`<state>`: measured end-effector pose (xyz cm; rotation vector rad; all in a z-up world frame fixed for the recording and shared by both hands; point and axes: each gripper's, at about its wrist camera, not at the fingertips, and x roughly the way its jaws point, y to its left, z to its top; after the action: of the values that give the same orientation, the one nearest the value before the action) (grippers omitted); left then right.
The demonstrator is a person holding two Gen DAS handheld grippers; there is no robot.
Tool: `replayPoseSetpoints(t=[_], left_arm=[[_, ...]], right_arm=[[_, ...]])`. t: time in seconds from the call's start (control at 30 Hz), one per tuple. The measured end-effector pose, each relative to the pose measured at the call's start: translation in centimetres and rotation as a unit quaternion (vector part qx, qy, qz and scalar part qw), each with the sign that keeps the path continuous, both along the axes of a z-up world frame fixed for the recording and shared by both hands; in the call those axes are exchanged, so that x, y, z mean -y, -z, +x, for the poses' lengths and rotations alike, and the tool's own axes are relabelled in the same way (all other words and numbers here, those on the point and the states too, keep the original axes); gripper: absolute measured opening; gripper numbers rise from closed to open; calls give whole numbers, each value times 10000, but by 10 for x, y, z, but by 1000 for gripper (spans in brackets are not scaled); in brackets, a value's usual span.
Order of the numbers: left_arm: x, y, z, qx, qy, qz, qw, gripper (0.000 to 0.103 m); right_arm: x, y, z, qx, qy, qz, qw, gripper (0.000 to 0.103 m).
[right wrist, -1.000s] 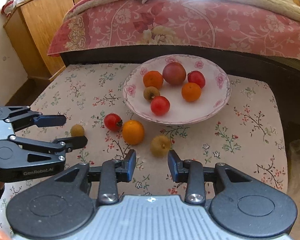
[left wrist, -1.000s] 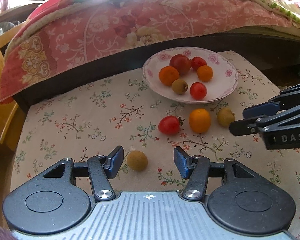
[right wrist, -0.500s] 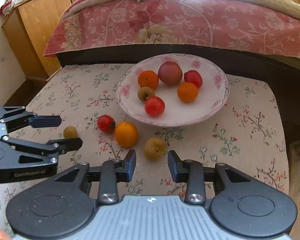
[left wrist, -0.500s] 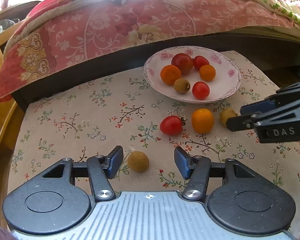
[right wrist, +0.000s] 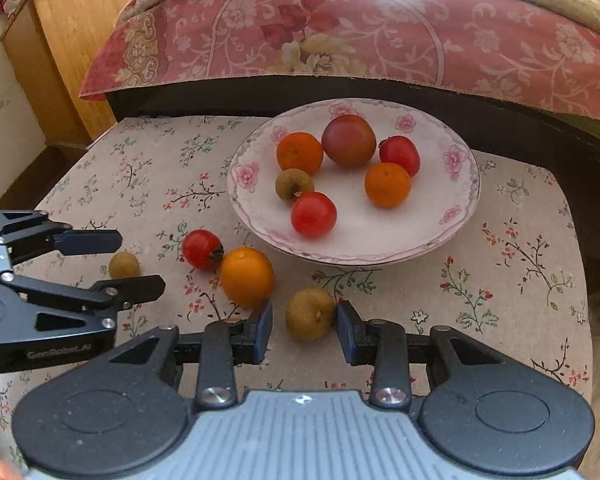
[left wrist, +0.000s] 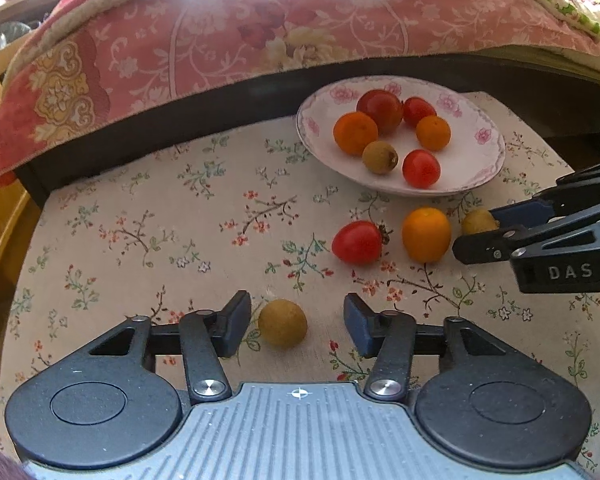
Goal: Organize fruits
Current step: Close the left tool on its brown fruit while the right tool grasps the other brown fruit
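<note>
A white floral plate (left wrist: 484, 160) (right wrist: 460, 216) holds several fruits: oranges, tomatoes and a brown longan. On the flowered cloth lie a red tomato (left wrist: 358, 242) (right wrist: 202, 249), an orange (left wrist: 426, 234) (right wrist: 247, 276) and two brown longans. My left gripper (left wrist: 296, 326) is open with one longan (left wrist: 283, 328) (right wrist: 123, 265) between its fingers, nearer the left one. My right gripper (right wrist: 304, 330) is open around the other longan (right wrist: 310, 313) (left wrist: 478, 222), whose right side is at the right finger.
A bed with a pink floral quilt (left wrist: 260, 32) overhangs the far side of the cloth-covered seat (left wrist: 140, 220). A wooden cabinet (right wrist: 68, 40) stands at the back left. The seat's edges drop off at left and right.
Both grippers have moved forward and lower. The left one now has its longan between the fingers; the right one has closed in around the other longan.
</note>
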<state>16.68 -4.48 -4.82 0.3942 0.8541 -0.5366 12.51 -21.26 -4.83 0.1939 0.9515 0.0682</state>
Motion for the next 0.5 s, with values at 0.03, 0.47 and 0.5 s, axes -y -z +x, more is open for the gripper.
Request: replayPoseSetpoints(t=[0.03, 0.47, 0.5], left_arm=[[0, 0, 0, -20, 0, -5, 10000, 54], [3, -6, -6, -85, 104, -46, 9999, 34], [4, -6, -7, -91, 134, -46, 9999, 34]], right_arm=[[0, 0, 0, -11, 3, 4, 10000, 38], [-4, -6, -7, -34, -103, -41, 9999, 30], [-5, -6, -8, -30, -120, -27, 9999, 30]])
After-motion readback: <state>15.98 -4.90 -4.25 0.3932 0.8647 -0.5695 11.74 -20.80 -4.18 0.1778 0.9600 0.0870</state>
